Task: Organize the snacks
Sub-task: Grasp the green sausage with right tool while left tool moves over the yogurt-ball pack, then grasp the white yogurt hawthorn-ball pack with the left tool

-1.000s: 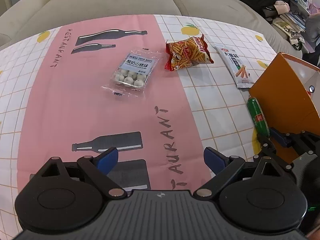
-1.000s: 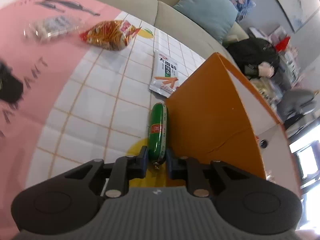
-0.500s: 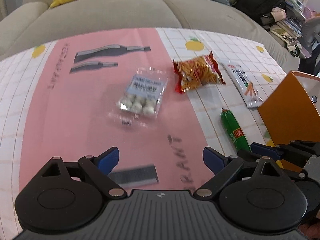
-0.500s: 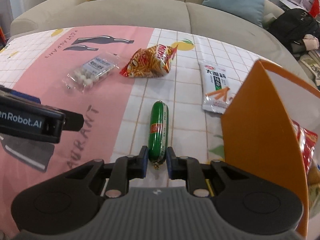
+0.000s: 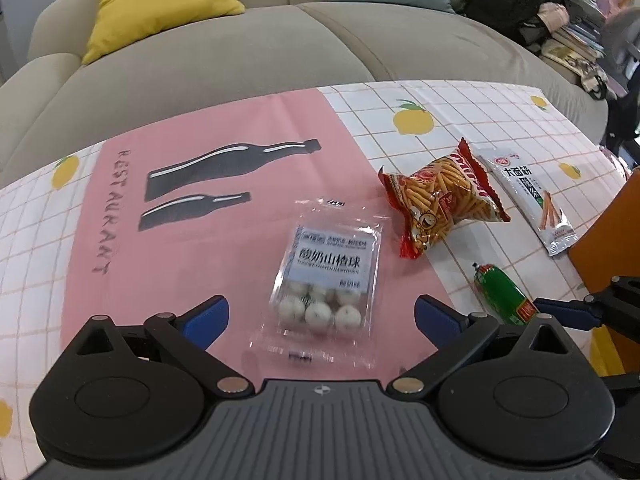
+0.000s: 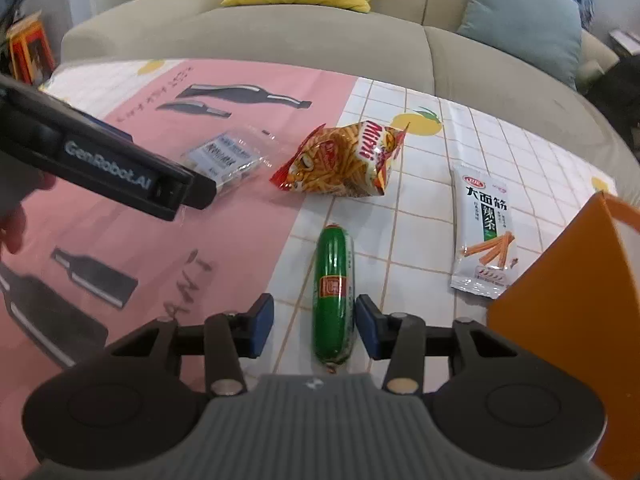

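Observation:
My left gripper [image 5: 318, 314] is open, and a clear pack of white candy balls [image 5: 326, 276] lies between and just beyond its fingers. My right gripper [image 6: 314, 330] is open, its pads standing on either side of a green sausage [image 6: 334, 292] that lies on the table; the sausage also shows in the left wrist view [image 5: 502, 296]. A red bag of stick snacks [image 6: 344, 164] and a white spicy-strip packet [image 6: 486, 236] lie further back. An orange box [image 6: 576, 308] stands at the right.
The table carries a pink and white checked cloth [image 5: 120, 216]. A grey sofa [image 5: 240, 48] with yellow and blue cushions stands behind it. The left gripper's body [image 6: 104, 168] crosses the left of the right wrist view.
My right gripper has opened and let go of the green sausage, which now lies on the table. My left gripper has moved forward up to the candy ball pack.

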`<state>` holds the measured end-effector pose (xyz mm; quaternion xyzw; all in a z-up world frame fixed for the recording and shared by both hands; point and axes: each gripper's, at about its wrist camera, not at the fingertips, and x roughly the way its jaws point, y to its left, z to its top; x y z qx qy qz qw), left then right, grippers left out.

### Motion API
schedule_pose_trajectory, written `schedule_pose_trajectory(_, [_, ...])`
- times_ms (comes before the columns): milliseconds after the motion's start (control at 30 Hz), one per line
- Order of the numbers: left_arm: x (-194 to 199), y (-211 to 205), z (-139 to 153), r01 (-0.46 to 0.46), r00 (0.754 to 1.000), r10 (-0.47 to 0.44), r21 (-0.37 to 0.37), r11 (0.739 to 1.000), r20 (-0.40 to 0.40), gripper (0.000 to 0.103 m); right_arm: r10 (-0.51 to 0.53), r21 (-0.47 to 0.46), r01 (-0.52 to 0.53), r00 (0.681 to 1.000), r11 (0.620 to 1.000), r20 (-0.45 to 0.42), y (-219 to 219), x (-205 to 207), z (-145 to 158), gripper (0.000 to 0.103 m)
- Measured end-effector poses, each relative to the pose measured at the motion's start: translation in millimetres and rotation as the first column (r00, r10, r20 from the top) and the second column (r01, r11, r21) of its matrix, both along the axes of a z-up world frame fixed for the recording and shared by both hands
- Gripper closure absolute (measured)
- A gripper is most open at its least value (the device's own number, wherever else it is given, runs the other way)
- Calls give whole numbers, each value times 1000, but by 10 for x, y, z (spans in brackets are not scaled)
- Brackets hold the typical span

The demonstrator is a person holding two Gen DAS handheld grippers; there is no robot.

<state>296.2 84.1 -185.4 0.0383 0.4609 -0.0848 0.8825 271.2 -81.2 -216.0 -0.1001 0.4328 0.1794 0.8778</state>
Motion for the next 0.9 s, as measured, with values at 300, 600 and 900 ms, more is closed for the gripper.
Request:
schedule_pose_trajectory(300, [213,-38,-233,46,999,-45,26,999,-16,0,-3,67,3,1000,998,-2,-9,78,-62,59])
schedule_pose_trajectory(600, [229,23,-272,-26,1000,26,18,1000,-13,0,-24,87,23,1000,996,10,-14,116,-74,66])
schedule_pose_trajectory(900, [215,18,-274,-53,999,53,20,998,2,0,-58,68,56,998,996,23,-25,106,-78,81])
